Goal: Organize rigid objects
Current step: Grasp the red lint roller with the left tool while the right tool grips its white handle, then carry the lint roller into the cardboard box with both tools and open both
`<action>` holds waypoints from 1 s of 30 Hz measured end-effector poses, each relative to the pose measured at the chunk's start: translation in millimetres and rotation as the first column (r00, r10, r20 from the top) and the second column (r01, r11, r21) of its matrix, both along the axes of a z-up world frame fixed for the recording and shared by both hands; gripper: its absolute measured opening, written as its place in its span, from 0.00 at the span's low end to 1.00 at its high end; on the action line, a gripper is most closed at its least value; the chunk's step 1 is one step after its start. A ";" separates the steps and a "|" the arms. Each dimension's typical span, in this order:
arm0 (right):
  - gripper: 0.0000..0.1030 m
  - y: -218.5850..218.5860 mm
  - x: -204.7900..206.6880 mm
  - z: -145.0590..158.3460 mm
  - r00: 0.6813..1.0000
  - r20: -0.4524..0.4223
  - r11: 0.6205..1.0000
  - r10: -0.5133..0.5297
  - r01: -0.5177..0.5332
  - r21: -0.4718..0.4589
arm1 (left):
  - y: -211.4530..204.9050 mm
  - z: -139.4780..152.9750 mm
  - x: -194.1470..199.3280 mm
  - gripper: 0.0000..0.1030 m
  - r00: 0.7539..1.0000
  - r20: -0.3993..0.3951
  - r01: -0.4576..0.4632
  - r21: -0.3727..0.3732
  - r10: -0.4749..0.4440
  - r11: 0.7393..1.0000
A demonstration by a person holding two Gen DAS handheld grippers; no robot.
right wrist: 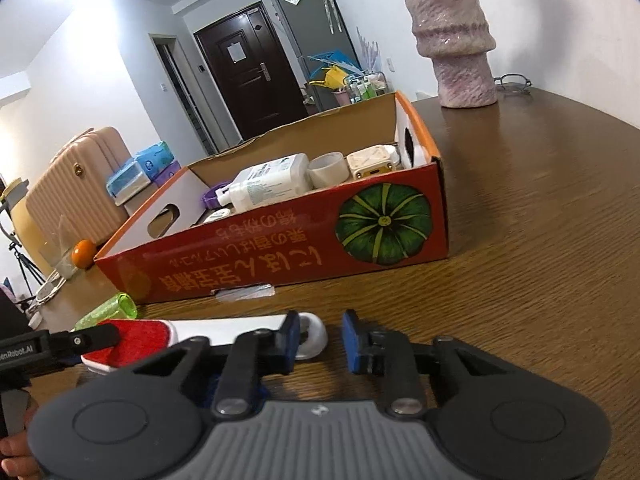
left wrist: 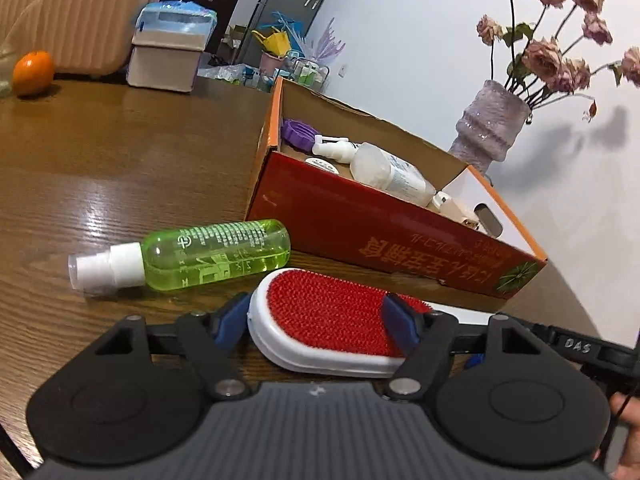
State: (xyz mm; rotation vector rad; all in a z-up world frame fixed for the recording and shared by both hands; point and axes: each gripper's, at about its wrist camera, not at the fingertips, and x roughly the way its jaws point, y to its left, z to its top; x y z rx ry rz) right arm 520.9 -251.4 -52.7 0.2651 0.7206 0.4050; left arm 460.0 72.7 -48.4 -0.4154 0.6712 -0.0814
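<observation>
While the left gripper [left wrist: 320, 320] straddles the red-bristled lint brush [left wrist: 328, 316] on the table [left wrist: 120, 160], its blue pads look to press the brush head's two sides, gripping it. A green spray bottle [left wrist: 188, 256] lies on its side at about 10 o'clock of the brush, just beside it. At 12 o'clock the red cardboard box [left wrist: 372, 232] blocks the way ahead, holding a white bottle [left wrist: 392, 172] and a purple lid [left wrist: 298, 132]. The right gripper [right wrist: 320, 338] has its pads apart with nothing pinched, the brush's white handle end [right wrist: 314, 334] at its left pad. A vase [right wrist: 452, 36] stands at 1 o'clock beyond the box.
</observation>
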 end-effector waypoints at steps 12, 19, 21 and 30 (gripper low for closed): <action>0.12 -5.4 -20.9 18.5 0.997 0.036 0.992 -0.065 0.061 0.110 | -5.0 28.4 -38.7 0.63 0.993 0.108 -0.046 0.003 0.045 0.999; 0.12 -20.1 -88.4 56.7 0.988 0.131 0.990 -0.078 0.061 0.124 | -22.2 59.1 -115.1 0.61 0.973 0.233 -0.010 0.045 -0.001 0.999; 0.12 -25.9 -112.7 62.2 0.984 0.154 0.988 -0.092 0.070 0.138 | -27.2 65.2 -139.6 0.61 0.964 0.264 0.002 0.055 -0.016 0.999; 0.12 -51.1 -205.8 82.0 0.963 0.228 0.979 -0.142 0.103 0.175 | -45.5 85.2 -205.9 0.60 0.938 0.333 0.069 0.087 -0.094 0.994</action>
